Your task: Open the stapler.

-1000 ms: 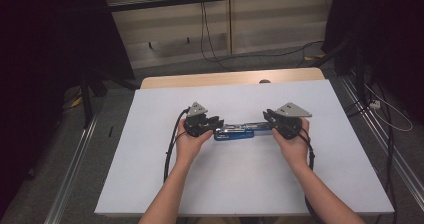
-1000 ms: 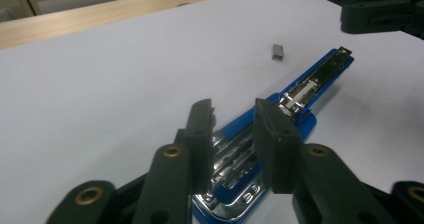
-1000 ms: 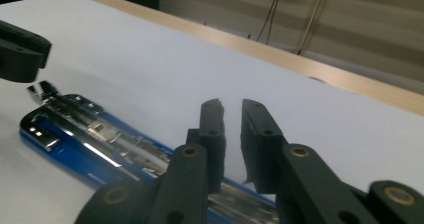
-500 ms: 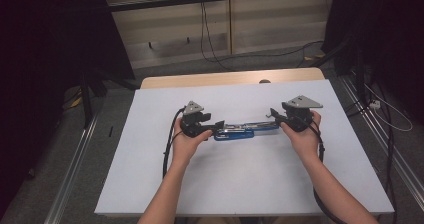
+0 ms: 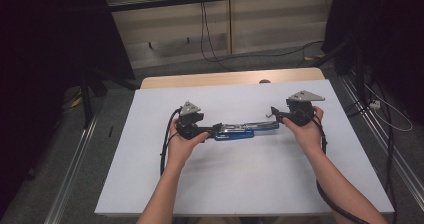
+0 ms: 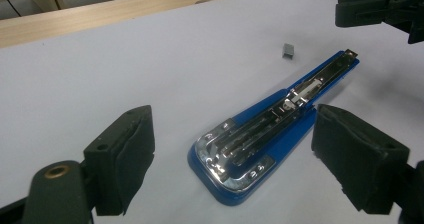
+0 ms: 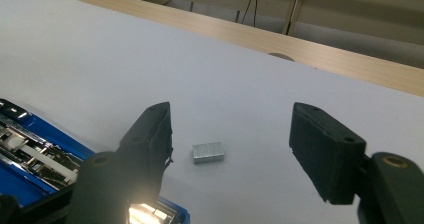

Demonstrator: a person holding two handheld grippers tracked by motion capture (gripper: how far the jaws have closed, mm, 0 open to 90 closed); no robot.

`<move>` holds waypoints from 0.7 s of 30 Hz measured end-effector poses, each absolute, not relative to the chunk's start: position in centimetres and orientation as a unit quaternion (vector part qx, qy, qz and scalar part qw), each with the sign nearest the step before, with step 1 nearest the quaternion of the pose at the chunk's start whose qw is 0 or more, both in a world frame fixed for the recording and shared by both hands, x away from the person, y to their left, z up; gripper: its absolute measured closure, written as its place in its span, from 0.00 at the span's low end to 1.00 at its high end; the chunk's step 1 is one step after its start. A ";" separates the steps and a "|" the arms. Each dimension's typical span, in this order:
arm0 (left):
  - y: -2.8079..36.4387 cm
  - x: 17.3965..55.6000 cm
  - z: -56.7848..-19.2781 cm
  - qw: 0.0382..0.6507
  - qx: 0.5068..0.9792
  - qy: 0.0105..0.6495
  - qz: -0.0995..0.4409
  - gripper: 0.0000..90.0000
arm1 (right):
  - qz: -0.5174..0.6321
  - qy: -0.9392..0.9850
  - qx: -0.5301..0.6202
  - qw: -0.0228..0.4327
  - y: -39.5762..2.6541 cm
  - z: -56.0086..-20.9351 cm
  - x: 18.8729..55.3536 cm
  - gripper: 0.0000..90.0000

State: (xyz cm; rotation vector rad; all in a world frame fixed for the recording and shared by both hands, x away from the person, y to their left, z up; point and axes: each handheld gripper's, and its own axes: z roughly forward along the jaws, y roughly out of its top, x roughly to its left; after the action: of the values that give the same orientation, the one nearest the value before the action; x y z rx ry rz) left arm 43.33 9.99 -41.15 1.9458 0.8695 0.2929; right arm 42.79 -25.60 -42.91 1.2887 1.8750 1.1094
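Overhead, a white sheet covers the wooden desk (image 5: 220, 78), with grey floor and dark curtains around. An opened blue stapler (image 5: 240, 130) lies mid-desk between the left hand-held gripper (image 5: 210, 132) and right hand-held gripper (image 5: 276, 115); both have just been opening and clasp nothing. A staple block (image 7: 208, 152) lies nearby.

Person's going bare-armed, no sleeves, left gripper (image 5: 212, 130) and right gripper (image 5: 276, 115) sporting chunky black jaws, grey triangle plates, black cables trailing
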 end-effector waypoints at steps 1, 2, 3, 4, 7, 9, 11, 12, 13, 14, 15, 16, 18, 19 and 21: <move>10.0 43.3 -41.1 0.474 0.797 0.355 0.121 0.19 | 0.417 0.707 0.485 0.301 -25.6 -42.9 42.8 0.36; 10.1 43.2 -41.1 0.473 0.798 0.354 0.121 0.18 | 0.416 0.709 0.484 0.301 -25.6 -42.9 42.9 0.35; 10.1 43.2 -41.1 0.472 0.799 0.352 0.122 0.18 | 0.416 0.710 0.483 0.299 -25.6 -43.0 43.0 0.34; 10.1 43.1 -41.0 0.473 0.798 0.353 0.120 0.18 | 0.415 0.710 0.485 0.299 -25.7 -43.0 43.1 0.33; 10.3 43.1 -41.0 0.474 0.799 0.351 0.119 0.18 | 0.412 0.710 0.493 0.289 -25.9 -42.9 43.4 0.30; 10.3 43.1 -41.0 0.472 0.799 0.353 0.120 0.17 | 0.409 0.711 0.497 0.282 -26.0 -43.0 43.7 0.30; 10.4 43.1 -40.9 0.471 0.800 0.350 0.125 0.17 | 0.405 0.714 0.497 0.281 -26.0 -43.1 43.9 0.29; 10.4 43.1 -40.9 0.472 0.800 0.350 0.124 0.17 | 0.404 0.717 0.496 0.279 -26.0 -43.1 44.1 0.29; 10.4 43.1 -40.9 0.474 0.798 0.351 0.124 0.17 | 0.401 0.718 0.496 0.278 -26.1 -43.2 44.2 0.29; 10.4 43.1 -40.9 0.477 0.796 0.353 0.123 0.17 | 0.399 0.720 0.496 0.276 -26.0 -43.3 44.4 0.29; 10.4 43.1 -40.8 0.477 0.796 0.352 0.125 0.16 | 0.396 0.723 0.495 0.273 -26.1 -43.4 44.7 0.29; 10.5 43.1 -40.8 0.477 0.795 0.353 0.126 0.16 | 0.394 0.726 0.495 0.270 -26.0 -43.4 44.9 0.29; 10.5 43.2 -40.9 0.478 0.794 0.353 0.129 0.15 | 0.392 0.727 0.496 0.268 -25.9 -43.6 45.2 0.29; 10.5 43.2 -40.9 0.478 0.793 0.355 0.129 0.14 | 0.392 0.729 0.495 0.266 -25.9 -43.6 45.4 0.29; 10.6 43.2 -40.9 0.476 0.793 0.357 0.130 0.14 | 0.391 0.730 0.496 0.261 -25.7 -43.7 45.7 0.31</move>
State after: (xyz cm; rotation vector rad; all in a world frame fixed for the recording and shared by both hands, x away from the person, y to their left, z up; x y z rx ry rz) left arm 43.20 10.56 -40.94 1.9380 0.8721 0.3170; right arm 45.67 -25.69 -43.73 1.3422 1.9762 1.0582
